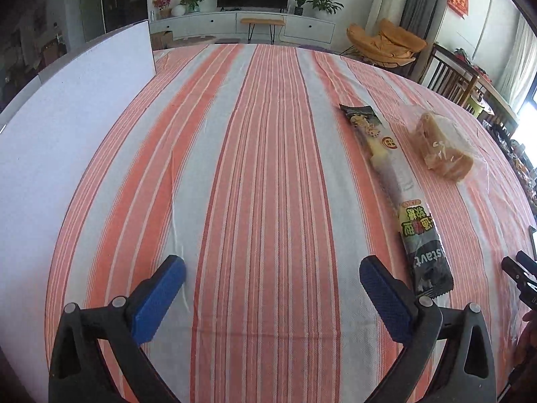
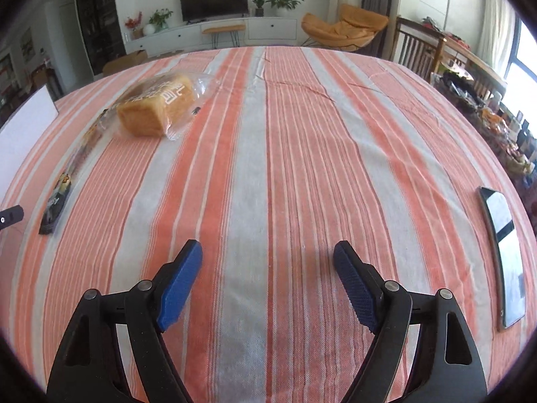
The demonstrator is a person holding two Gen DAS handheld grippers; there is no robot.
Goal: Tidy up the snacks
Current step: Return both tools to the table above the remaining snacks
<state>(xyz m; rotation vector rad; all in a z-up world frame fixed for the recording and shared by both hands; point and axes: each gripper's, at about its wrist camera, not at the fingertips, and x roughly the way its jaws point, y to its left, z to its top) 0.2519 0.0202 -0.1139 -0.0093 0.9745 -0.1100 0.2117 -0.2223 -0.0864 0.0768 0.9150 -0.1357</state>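
Observation:
A long dark snack stick packet point(image 1: 391, 181) lies on the striped tablecloth, to the right of my left gripper point(image 1: 272, 270), which is open and empty just above the cloth. A bagged loaf of bread point(image 1: 439, 146) lies beyond the packet to its right. In the right wrist view the bread point(image 2: 157, 107) sits far left and the packet point(image 2: 72, 171) lies along the left edge. My right gripper point(image 2: 268, 252) is open and empty over bare cloth.
A white board point(image 1: 67, 127) stands along the table's left side. A black phone point(image 2: 503, 252) lies at the right edge. The right gripper's tip point(image 1: 520, 275) shows at the far right. Chairs stand beyond the table.

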